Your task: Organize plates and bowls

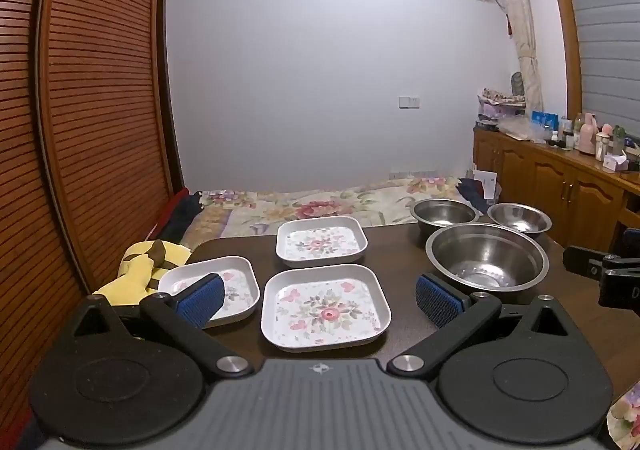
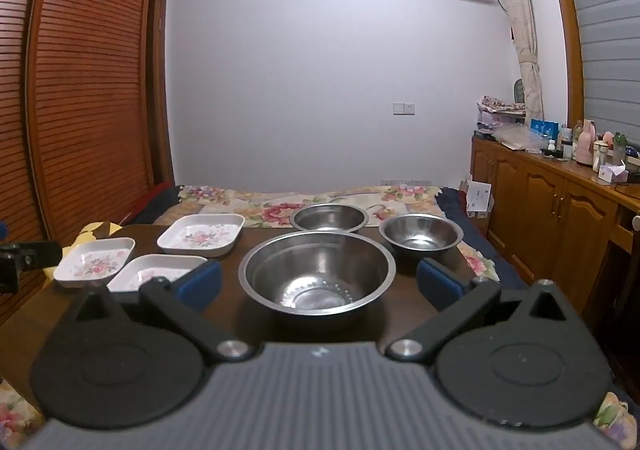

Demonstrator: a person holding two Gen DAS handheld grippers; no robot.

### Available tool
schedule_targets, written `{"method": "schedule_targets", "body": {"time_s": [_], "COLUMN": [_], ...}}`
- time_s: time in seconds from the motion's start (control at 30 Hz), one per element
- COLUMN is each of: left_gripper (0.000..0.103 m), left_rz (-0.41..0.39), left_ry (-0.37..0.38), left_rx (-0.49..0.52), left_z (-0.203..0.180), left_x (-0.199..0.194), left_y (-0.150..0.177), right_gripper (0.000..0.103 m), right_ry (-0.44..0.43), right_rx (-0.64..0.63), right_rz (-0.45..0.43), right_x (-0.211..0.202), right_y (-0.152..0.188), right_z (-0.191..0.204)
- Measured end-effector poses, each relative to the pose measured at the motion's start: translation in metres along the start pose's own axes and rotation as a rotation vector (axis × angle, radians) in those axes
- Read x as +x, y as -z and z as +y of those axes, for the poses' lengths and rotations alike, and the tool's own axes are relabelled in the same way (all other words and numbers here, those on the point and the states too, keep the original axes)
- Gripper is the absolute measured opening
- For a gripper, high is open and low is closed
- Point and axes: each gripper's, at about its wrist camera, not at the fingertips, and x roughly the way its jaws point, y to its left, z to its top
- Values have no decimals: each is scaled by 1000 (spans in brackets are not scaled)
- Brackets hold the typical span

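Note:
Three square white plates with flower prints lie on the dark table (image 1: 400,246): a near one (image 1: 325,306), a far one (image 1: 321,245) and a left one (image 1: 236,284). Three steel bowls stand to the right: a large one (image 1: 486,256), a far one (image 1: 443,213) and a small right one (image 1: 519,218). My left gripper (image 1: 320,300) is open, above the near plate. My right gripper (image 2: 319,284) is open, with the large bowl (image 2: 318,270) between its fingers; the plates show at its left, the nearest (image 2: 160,270).
A yellow soft toy (image 1: 140,270) lies at the table's left edge. A bed with a floral cover (image 1: 320,201) lies behind the table. A slatted wooden wardrobe (image 1: 80,109) stands left, a wooden cabinet (image 1: 560,177) with bottles right.

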Motion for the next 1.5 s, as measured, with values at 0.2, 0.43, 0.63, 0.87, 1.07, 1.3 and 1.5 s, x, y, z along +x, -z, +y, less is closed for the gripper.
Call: {"method": "schedule_targets", "body": {"time_s": [0.2, 0.43, 0.63, 0.87, 1.07, 1.3, 1.5], "left_gripper": [103, 103, 103, 103, 103, 103, 103], "left_rz": [-4, -1, -5, -4, 1, 10, 11], "left_ry": [1, 4, 7, 7, 7, 9, 9], "left_rx": [1, 0, -1, 0, 1, -3, -4], "left_z": [-1, -1, 0, -1, -1, 0, 1], "left_x": [0, 0, -2, -2, -2, 0, 0], "left_y": [1, 3, 4, 3, 4, 6, 7], "right_gripper": [103, 103, 103, 103, 103, 103, 103], "right_ry": [-2, 1, 2, 1, 0, -1, -1], "right_rx": [1, -1, -1, 0, 2, 0, 2], "right_rz": [5, 4, 1, 0, 0, 2, 2], "right_x": [1, 2, 2, 1, 0, 0, 0], "right_y": [0, 1, 1, 0, 1, 2, 2], "right_z": [0, 1, 1, 0, -1, -1, -1]}}
